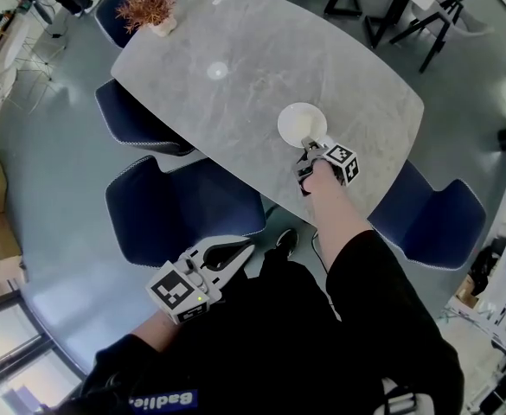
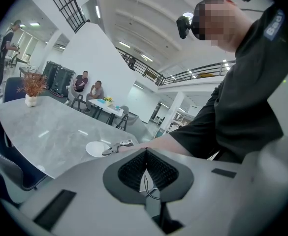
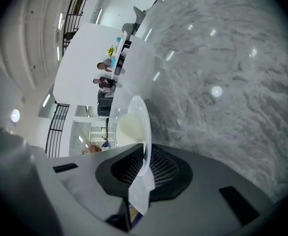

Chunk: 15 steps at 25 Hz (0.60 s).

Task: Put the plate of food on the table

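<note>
- Nearest, the left gripper (image 1: 240, 253) hangs low beside the person's body, above a blue chair (image 1: 179, 206) and well apart from the plate. Its 2 jaws meet with nothing between them. It looks parked, since 1 gripper seems enough for this carry.
- Farther out, the right gripper (image 1: 309, 148) reaches over the near edge of the grey worktop (image 1: 235, 50). Its jaws are clamped on the near rim of the white plate (image 1: 300, 121). A rim grip probably keeps the plate level, so the pale food (image 3: 128, 127) does not slide.
- The plate is over the worktop near that edge, far from the dried plant (image 1: 149, 7). I judge the set-down nearly done, with the release yet to come.
- Whether the plate's underside touches the stone cannot be told, because no view shows that gap.
- What the food is cannot be made out; it shows only as a pale lump.
</note>
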Tool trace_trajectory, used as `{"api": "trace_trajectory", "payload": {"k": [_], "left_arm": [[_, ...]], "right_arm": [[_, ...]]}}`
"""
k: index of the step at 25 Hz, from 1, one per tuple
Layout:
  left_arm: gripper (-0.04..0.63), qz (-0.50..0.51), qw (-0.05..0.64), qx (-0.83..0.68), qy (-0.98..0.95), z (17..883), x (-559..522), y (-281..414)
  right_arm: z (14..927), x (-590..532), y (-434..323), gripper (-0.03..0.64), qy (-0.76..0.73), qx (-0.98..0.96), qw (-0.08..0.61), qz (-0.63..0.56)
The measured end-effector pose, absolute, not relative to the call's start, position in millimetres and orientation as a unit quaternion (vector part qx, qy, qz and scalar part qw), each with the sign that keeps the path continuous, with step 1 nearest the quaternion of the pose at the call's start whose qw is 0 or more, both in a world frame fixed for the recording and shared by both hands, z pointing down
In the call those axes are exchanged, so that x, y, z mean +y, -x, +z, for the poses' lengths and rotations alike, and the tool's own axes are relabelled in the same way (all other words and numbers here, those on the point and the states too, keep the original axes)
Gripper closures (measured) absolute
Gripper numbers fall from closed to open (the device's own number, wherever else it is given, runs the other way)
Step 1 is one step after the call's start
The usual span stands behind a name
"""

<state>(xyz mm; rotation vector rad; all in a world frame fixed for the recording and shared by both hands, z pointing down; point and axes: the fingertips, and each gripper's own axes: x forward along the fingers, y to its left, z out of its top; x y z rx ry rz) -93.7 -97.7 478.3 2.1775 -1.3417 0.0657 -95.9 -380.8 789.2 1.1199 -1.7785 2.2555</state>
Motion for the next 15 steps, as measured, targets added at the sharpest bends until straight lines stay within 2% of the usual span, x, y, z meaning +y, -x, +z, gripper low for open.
{"api": "trace_trajectory", "payload": {"k": [7, 15], "left_arm": [[0.588, 0.02, 0.288, -0.511, -0.81, 479.6, -94.6, 103.5], [0.588, 0.012, 0.288, -0.521, -0.803, 474.5, -94.3, 112.1]], "right_arm": [[793.0, -379.8, 97.3, 0.58, -0.39, -0.563, 0.067, 0.726], [788.1, -377.2, 98.2, 0.499, -0.371, -0.559, 0.053, 0.74]]}}
